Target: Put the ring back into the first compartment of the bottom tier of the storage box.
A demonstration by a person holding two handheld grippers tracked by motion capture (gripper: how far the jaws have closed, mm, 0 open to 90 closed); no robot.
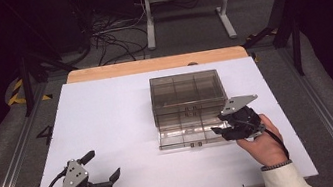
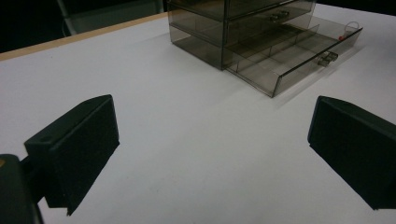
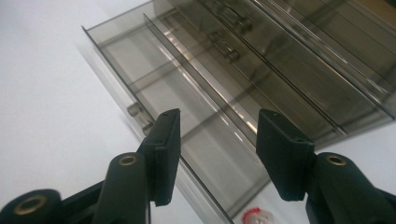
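A white desk [image 1: 107, 118] stands in a dark room with cables on the floor behind it. From above, a smoky clear drawer box [image 1: 186, 95] sits right of centre, its bottom drawer [image 1: 189, 135] pulled out toward the person. The left claw [image 1: 104, 165] rests near the desk's front left, gaping wide and empty. The right claw [image 1: 217, 123] hovers at the drawer's right end.

Left gripper view: the wide-spread jaws frame bare desk, with the drawer box [image 2: 243, 28] beyond.

Right gripper view: the jaws stand partly apart above the open drawer [image 3: 187, 112], gripping nothing; a small red-and-white object [image 3: 254, 218] lies below.
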